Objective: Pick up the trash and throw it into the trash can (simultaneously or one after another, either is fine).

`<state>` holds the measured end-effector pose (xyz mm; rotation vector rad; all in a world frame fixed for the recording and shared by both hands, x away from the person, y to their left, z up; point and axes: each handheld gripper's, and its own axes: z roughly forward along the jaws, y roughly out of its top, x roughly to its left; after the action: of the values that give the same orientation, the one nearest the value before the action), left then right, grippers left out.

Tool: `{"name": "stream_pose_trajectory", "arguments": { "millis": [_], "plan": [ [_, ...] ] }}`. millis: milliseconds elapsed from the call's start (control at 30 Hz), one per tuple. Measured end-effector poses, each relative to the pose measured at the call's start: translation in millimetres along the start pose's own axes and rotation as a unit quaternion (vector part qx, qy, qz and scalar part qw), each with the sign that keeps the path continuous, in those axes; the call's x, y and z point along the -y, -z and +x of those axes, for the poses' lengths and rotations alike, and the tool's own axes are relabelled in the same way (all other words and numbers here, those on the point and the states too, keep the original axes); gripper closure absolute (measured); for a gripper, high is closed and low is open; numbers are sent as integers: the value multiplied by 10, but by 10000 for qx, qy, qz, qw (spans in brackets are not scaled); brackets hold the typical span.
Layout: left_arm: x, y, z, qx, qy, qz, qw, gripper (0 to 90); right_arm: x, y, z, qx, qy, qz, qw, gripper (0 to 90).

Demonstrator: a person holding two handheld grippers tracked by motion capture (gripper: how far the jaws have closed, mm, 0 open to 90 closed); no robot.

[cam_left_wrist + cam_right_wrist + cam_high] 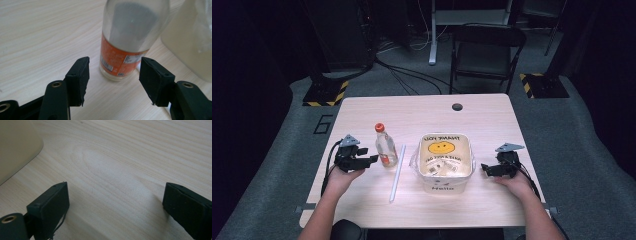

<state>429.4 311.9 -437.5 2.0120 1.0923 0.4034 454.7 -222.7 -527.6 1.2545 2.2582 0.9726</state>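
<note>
A clear bottle [385, 146] with an orange cap and orange label stands upright on the wooden table [422, 112]. My left gripper [373, 160] sits just left of it, open, with the bottle [127, 37] a short way ahead of the jaws and not between them. A white square tub [445, 157] with a yellow smiley face and a clear bag inside sits at the table's middle. My right gripper [484, 168] rests open on the table just right of the tub [15, 145], with bare wood between its jaws.
A long white straw [397, 172] lies on the table between the bottle and the tub. A small round hole [457, 106] is near the far edge. Beyond the table stand a black folding chair [487, 50] and cables on the floor.
</note>
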Motion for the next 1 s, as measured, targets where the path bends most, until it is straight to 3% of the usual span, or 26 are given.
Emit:
{"name": "stream_pose_trajectory", "arguments": {
  "millis": [367,1000],
  "plan": [
    [-275,196,-41,48,-103,-237,9997,421,2,3,2,3,-5,5,10000,62],
    [-535,357,-106,314,-320,-166,9989,462,2,3,2,3,-6,5,10000,62]
  ]
}}
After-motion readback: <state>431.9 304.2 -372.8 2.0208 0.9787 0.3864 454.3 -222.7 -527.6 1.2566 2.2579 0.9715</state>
